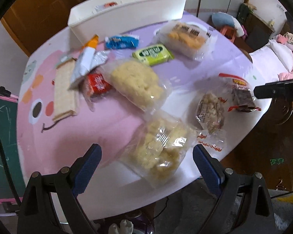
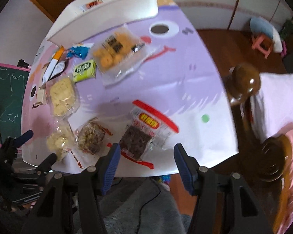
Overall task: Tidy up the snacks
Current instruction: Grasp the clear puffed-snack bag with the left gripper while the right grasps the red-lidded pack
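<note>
The clear bag of pale puffed snack (image 1: 158, 152) lies at the table's (image 1: 115, 132) near edge, just ahead of the left gripper (image 1: 147, 161). The right gripper (image 2: 146, 156) hangs near a dark cake packet (image 2: 135, 141). Both sets of jaws stand wide and empty. The bags appear light, crinkly and crushable, and are best pinched at a sealed end.

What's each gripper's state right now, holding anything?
Left gripper: jaws open, holding nothing, above a clear pack of pale snacks.
Right gripper: jaws open, holding nothing, above the dark cake pack.
</note>
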A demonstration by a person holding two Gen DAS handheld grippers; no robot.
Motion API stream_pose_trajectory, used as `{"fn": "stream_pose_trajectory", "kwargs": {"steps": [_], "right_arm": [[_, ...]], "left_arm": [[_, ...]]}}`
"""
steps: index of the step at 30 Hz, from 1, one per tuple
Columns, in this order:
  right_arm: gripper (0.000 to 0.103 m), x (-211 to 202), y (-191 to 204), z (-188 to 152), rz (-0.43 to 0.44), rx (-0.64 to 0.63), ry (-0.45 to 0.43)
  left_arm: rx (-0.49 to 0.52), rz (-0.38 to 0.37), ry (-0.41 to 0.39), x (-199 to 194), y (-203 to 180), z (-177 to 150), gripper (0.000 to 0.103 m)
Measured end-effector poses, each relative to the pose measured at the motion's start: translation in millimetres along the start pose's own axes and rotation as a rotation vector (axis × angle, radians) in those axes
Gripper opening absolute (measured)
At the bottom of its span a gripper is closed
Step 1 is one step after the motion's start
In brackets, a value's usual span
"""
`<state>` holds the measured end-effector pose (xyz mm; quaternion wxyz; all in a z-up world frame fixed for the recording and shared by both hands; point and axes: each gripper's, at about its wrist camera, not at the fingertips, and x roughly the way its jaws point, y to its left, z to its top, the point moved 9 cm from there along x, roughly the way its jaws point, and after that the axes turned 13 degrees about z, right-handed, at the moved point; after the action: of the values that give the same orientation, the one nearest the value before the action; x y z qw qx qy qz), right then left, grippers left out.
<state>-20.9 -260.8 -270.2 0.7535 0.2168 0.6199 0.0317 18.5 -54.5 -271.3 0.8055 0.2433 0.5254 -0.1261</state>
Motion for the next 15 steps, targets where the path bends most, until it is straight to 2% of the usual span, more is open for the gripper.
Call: {"fn": "stream_pose_trajectory", "kwargs": {"steps": [4, 10, 15], "right_arm": [[0.057, 17.4, 1.0, -0.7, 0.017, 0.03, 0.028], [0.057, 32.7, 5.5, 3.0, -0.003, 0.03, 0.043], [0.057, 46.4, 8.6, 1.0, -0.088, -0.032, 0.076]], "left_arm": [[-0.015, -0.017, 0.017, 13.0, -3.8, 2.1, 0.094], [-0.022, -0.031, 0.026, 23.2, -6.3, 3.6, 0.094], [-0.057, -0.056, 0.049, 28.2, -4.2, 1.0, 0.094]]}}
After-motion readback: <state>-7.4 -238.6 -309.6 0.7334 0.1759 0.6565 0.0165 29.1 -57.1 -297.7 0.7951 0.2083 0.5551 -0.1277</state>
